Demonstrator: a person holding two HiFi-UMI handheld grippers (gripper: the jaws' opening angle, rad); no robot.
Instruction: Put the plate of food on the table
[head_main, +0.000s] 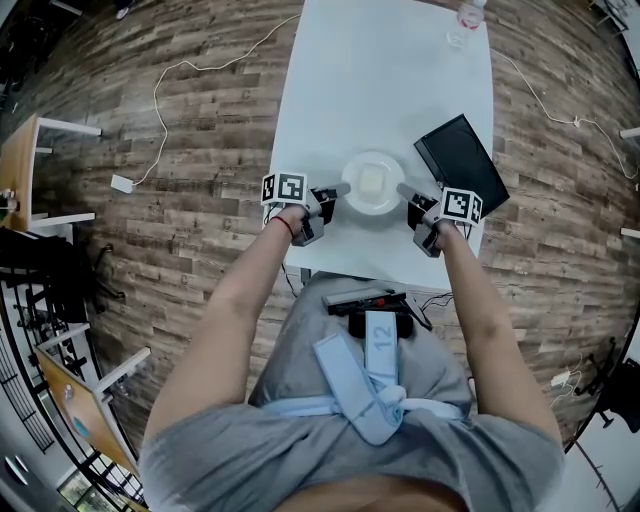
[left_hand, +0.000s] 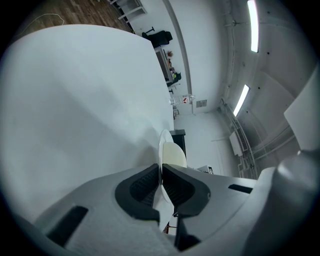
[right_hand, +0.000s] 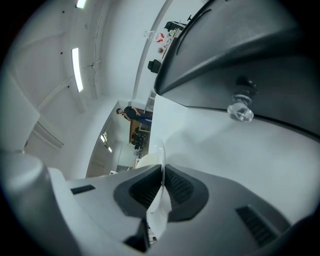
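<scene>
Two opposite edges of the plate of food (head_main: 372, 183) are clamped — left by the left tool (head_main: 343, 189), right by the right tool (head_main: 403, 190) — over the desk (head_main: 380, 80), mid-frame.

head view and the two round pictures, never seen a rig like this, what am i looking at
No robot: a person holds a grasping tool in each hand. The head view comes from a camera on the person's head, looking down. The other two come from cameras riding on each tool, looking along its jaws. The left tool and right tool each pinch a rim of the white plate of pale food, at the near end of the white table. A black flat device and a clear bottle are on it too.
</scene>
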